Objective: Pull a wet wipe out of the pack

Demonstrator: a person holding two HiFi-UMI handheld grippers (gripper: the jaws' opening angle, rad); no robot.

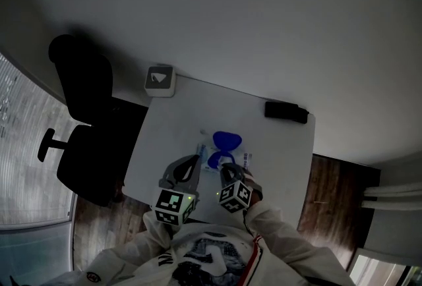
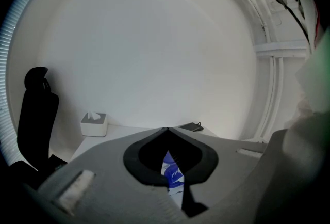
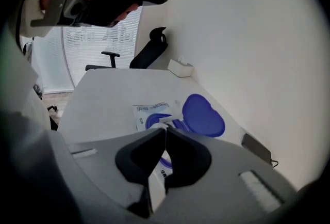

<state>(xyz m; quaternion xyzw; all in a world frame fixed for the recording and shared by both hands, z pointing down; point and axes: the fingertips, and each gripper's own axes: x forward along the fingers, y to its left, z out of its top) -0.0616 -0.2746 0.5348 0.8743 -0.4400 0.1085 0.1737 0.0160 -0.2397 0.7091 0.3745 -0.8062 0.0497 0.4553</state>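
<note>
Grey right hand-held gripper (image 3: 165,129), jaws closed, pinches a white wet wipe (image 3: 156,187) from the blue-lidded plastic pack (image 3: 149,114) by the near edge of the white table (image 1: 171,140). Left hand-held gripper (image 2: 167,129) clamps the pack. A weak pinch could slip or tear the wipe.

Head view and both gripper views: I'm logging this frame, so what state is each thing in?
wet wipe pack: flat on table, blue lid flipped open
wet wipe: tip sticking out of opening
right tongs: shut on wet wipe
left tongs: shut
tissue box: tissue poking out
</note>
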